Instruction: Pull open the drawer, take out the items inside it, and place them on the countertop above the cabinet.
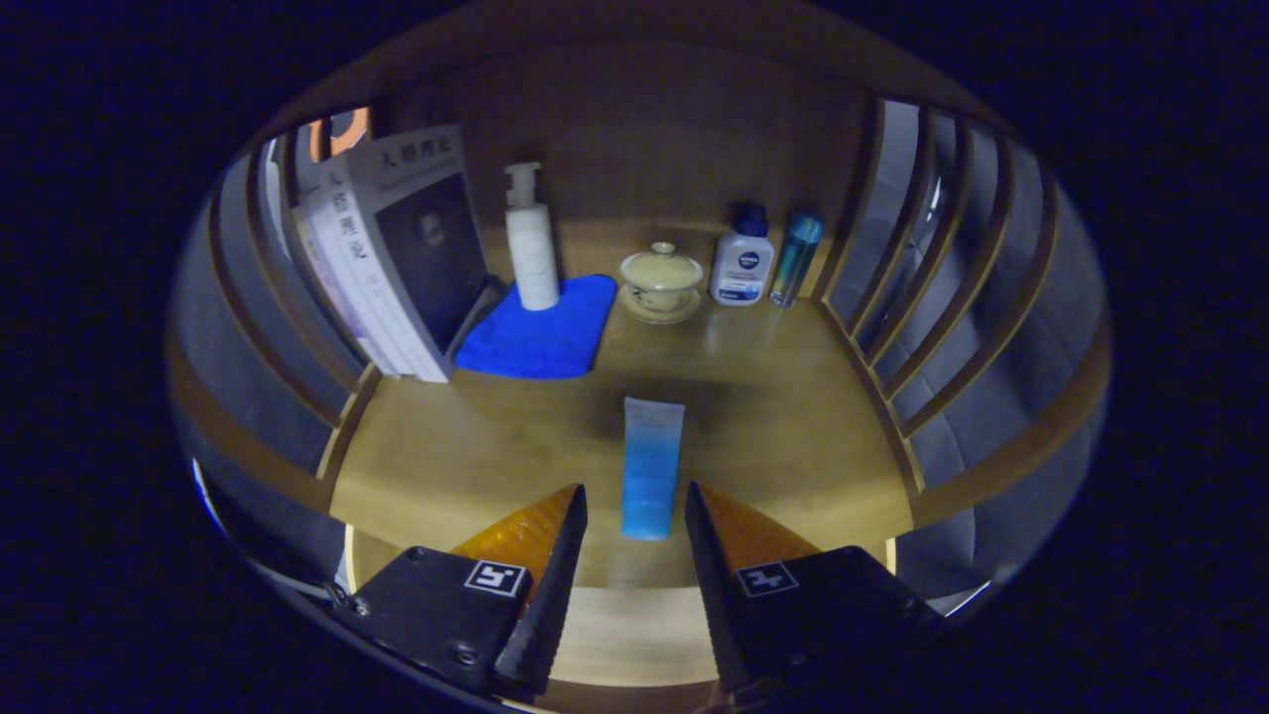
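Dim lighting is covering the whole scene, and colours are reading muted and slightly noisy. Soft glare is showing on the wooden countertop point(753, 397) far beyond the gripper point(634, 506), whose 2 fingers are standing apart. A diffuse shadow is spreading around the far end of the blue tube point(650, 466). Fisheye distortion is bowing the side slats point(922, 297) at left and right. Focus is holding at the centre, while the near corners are darkening and softening.
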`<state>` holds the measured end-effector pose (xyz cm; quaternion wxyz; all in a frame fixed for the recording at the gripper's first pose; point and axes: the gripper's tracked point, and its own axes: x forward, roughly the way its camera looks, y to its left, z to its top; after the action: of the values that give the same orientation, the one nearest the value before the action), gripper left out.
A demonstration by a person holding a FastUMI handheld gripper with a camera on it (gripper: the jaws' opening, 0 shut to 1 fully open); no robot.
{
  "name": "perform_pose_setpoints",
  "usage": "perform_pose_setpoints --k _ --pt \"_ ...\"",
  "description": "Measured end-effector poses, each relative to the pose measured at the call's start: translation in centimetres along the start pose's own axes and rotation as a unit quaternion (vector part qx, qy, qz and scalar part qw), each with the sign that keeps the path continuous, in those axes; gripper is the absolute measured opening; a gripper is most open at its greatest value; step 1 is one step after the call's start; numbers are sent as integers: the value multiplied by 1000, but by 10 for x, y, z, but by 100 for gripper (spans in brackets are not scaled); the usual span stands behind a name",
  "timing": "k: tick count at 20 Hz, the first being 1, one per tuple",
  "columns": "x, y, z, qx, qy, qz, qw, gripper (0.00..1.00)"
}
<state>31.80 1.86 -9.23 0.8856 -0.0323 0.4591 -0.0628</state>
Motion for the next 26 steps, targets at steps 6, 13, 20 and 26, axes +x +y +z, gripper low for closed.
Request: perform_pose_setpoints --k 6,13,20,26 --pt "-47 11 -40 -22 -12 21 999 63" --pt "-111 26 -92 -56 -52 57 995 72" --pt "-160 35 -140 -72 -116 78 988 77" --pt "-169 34 -187 -78 -180 81 977 77"
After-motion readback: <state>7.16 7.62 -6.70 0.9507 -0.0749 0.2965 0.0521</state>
